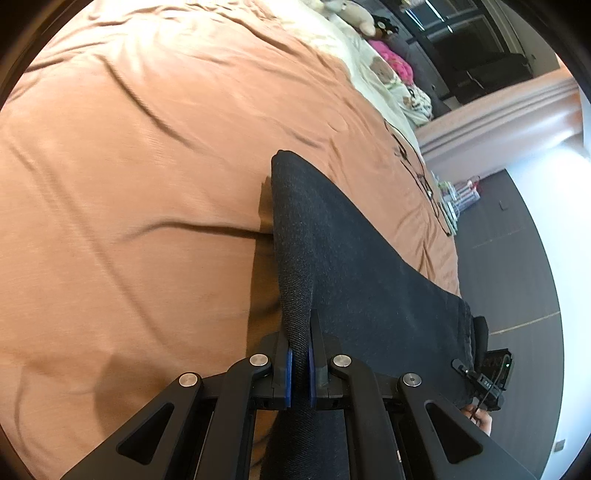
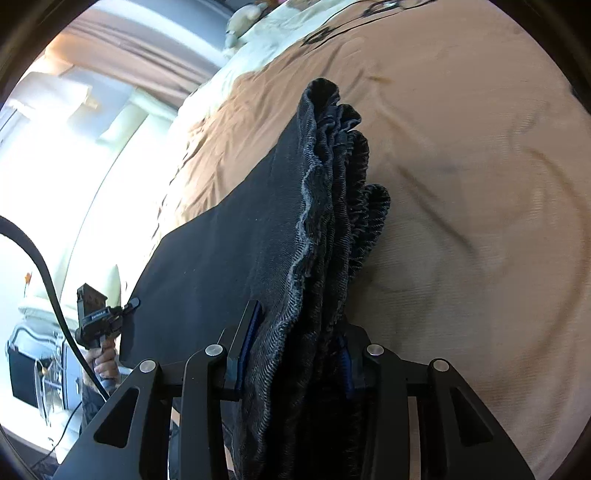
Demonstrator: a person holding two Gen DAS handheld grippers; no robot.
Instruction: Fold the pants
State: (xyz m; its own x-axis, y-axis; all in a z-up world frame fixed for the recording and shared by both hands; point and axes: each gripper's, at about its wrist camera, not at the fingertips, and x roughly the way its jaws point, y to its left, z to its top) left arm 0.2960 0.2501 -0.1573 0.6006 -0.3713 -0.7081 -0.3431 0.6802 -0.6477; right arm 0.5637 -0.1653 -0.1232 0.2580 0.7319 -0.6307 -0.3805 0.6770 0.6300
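The dark pants point(image 1: 351, 258) hang stretched between my two grippers above the orange-brown bedspread point(image 1: 129, 166). My left gripper point(image 1: 300, 343) is shut on a thin folded edge of the cloth, which runs up and away from its blue pads. In the right wrist view my right gripper point(image 2: 299, 332) is shut on a thick bunch of stacked pants layers point(image 2: 340, 166) with frayed hems. The flat span of the pants point(image 2: 221, 251) leads left to the other gripper point(image 2: 96, 317), held by a hand point(image 2: 105, 363). The left wrist view shows the right gripper's body point(image 1: 493, 373) at the cloth's far corner.
Stuffed toys point(image 1: 360, 16) and a pink item point(image 1: 395, 64) lie on pale bedding at the head of the bed. Dark floor point(image 1: 517, 266) runs along the bed's right side. A black cable point(image 2: 44, 266) hangs at left, by a bright window and curtains point(image 2: 122, 40).
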